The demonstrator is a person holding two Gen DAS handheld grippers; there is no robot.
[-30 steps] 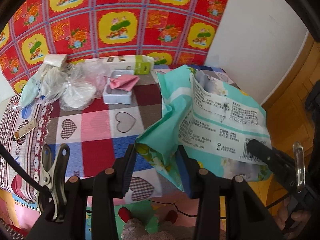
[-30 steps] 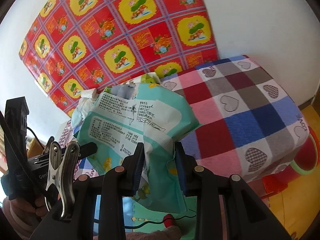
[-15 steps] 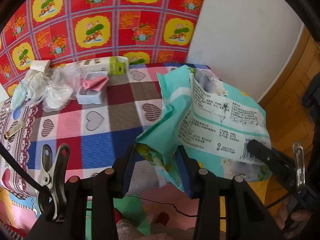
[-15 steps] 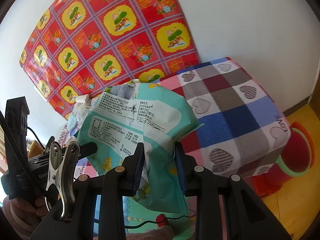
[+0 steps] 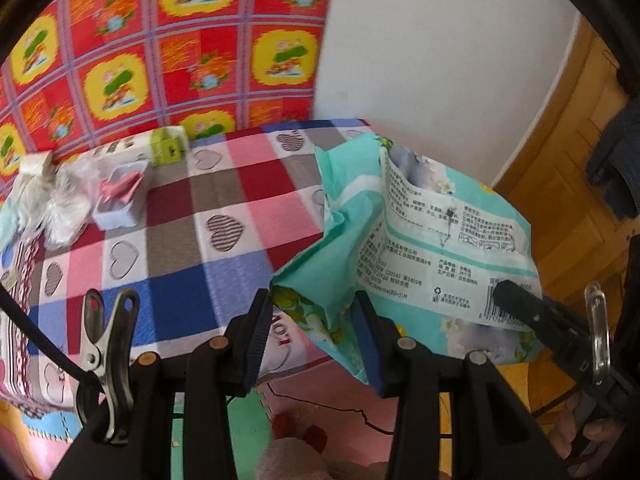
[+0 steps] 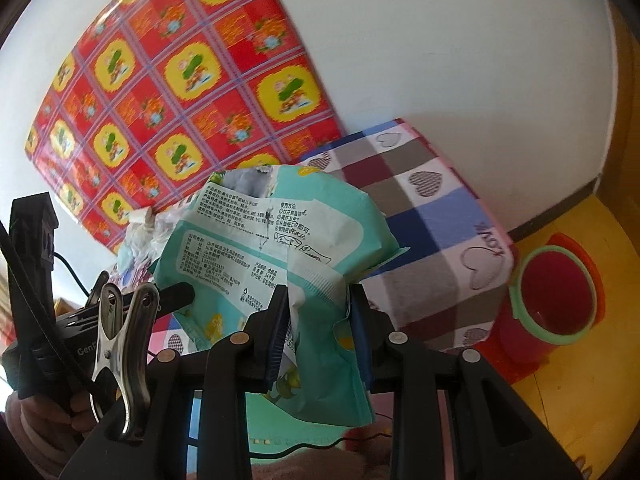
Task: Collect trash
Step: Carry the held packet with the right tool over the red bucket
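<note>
Left wrist view: the left gripper [image 5: 312,330] is pinched on the lower edge of a crinkly teal plastic wipes wrapper [image 5: 432,248], held in the air just ahead of it, off the corner of the checkered heart-print tablecloth [image 5: 224,216].

Right wrist view: the right gripper [image 6: 318,332] is clamped on the same wrapper's [image 6: 280,240] bottom flap, with a red plastic bin with a green rim [image 6: 556,300] down to its right.
</note>
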